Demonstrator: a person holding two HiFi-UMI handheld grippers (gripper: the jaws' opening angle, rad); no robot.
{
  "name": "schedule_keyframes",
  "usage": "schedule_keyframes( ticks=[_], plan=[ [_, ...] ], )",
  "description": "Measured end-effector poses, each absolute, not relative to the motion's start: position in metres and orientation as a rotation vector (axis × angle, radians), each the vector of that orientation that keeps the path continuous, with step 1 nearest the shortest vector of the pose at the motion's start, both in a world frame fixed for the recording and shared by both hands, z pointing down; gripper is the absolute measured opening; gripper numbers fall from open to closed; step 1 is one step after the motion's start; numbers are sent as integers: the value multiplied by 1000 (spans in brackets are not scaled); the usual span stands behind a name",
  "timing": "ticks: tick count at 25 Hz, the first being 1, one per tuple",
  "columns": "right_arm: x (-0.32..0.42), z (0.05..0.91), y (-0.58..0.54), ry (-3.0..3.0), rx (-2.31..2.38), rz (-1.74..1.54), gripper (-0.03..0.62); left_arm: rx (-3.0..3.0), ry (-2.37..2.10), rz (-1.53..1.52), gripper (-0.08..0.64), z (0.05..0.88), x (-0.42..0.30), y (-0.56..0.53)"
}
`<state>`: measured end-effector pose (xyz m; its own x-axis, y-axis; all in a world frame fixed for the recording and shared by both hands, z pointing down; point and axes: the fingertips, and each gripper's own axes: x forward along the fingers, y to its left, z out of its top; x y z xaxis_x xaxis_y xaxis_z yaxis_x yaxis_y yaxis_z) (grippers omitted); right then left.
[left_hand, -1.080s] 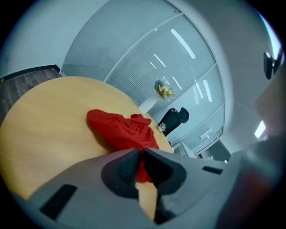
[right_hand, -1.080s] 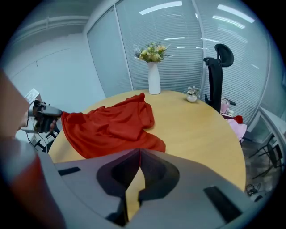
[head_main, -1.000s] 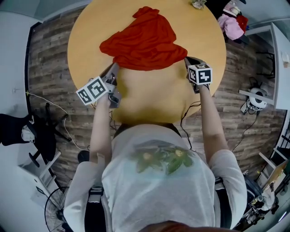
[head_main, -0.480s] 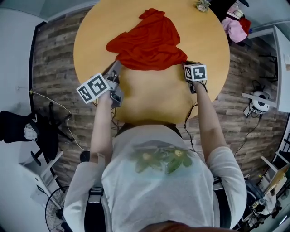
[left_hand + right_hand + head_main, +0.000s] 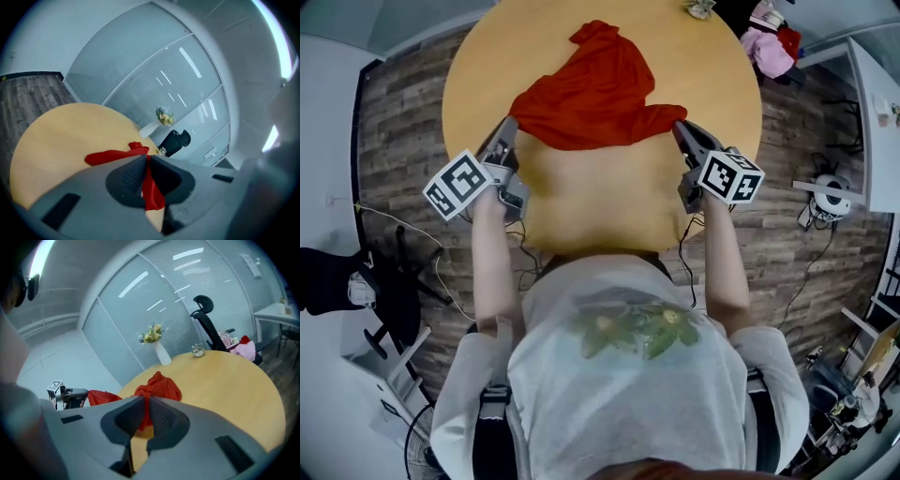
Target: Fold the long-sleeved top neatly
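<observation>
A red long-sleeved top (image 5: 595,94) lies bunched on the round wooden table (image 5: 600,211), its near hem stretched between my two grippers. My left gripper (image 5: 506,129) is shut on the hem's left corner. In the left gripper view the red cloth (image 5: 151,187) hangs pinched between the pads, and the rest of the top (image 5: 112,156) trails off over the table. My right gripper (image 5: 679,127) grips the right corner. Its jaws are closing, with red cloth (image 5: 146,414) between the pads. Past them the top (image 5: 159,385) rises in a heap.
A white vase of flowers (image 5: 157,345) and a small object (image 5: 698,7) stand at the table's far edge. A black office chair (image 5: 208,324) with pink clothes (image 5: 764,47) is behind it. Cables (image 5: 684,253) hang off the near edge. A fan (image 5: 422,441) stands on the floor, left.
Both grippers have risen and moved apart, the left one to the left and the right one to the right. The top's near hem is now pulled out straight between them.
</observation>
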<state>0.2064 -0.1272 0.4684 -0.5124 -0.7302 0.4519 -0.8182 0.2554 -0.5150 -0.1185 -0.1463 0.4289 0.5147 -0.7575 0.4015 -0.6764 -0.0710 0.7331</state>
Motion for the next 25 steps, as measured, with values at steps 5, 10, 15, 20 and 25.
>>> schedule_keyframes(
  ticks=[5, 10, 15, 20, 25],
  plan=[
    [224, 548, -96, -2029, 1454, 1174, 165, 1751, -1299, 282, 202, 505, -123, -155],
    [213, 586, -58, -1923, 1363, 1107, 184, 1730, -1236, 455, 212, 555, -113, -102],
    [235, 617, -53, -1819, 1389, 1073, 184, 1806, -1104, 533, 212, 596, -88, -60],
    [266, 637, -84, -1752, 1463, 1023, 184, 2017, -1102, 822, 212, 625, -67, -72],
    [255, 643, -101, -1799, 1372, 1082, 85, 2166, -1116, 947, 52, 620, -52, -103]
  ],
)
